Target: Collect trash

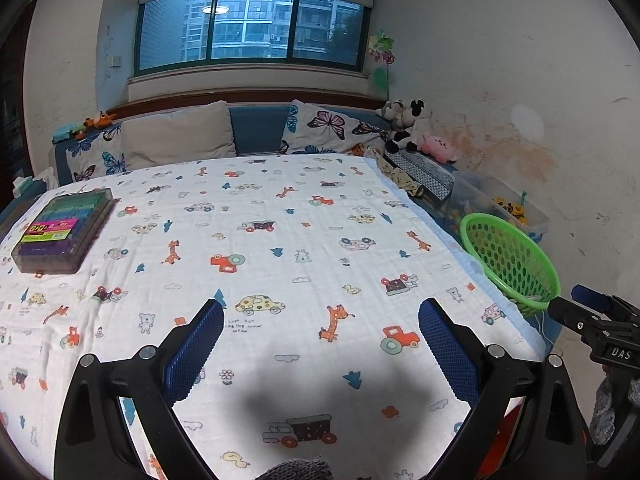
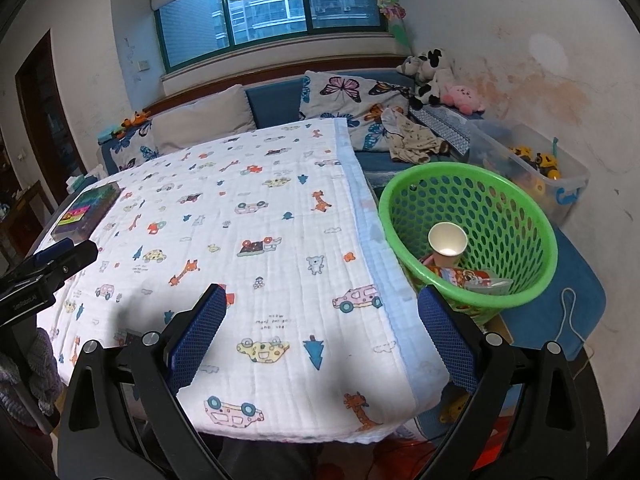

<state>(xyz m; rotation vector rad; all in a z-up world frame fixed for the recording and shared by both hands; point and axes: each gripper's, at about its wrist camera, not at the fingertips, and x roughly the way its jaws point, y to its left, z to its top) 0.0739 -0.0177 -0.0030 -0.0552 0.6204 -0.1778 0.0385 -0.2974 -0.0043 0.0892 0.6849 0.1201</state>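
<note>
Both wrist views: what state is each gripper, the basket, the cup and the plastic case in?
Left gripper: open, empty.
Right gripper: open, empty.
Green basket: upright beside the table, holding trash.
Paper cup: inside basket, tilted, mouth up.
Wrapper: inside basket.
Plastic case: closed, flat on blanket.

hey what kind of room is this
Probably a child's room or playroom at home: stuffed animals by the window, a clear toy bin, and a cartoon-print blanket over the table.

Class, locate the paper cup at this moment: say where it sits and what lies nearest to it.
In the right wrist view the paper cup lies inside the green basket, right of the table, tilted with its mouth toward the camera, beside a red wrapper.
</note>
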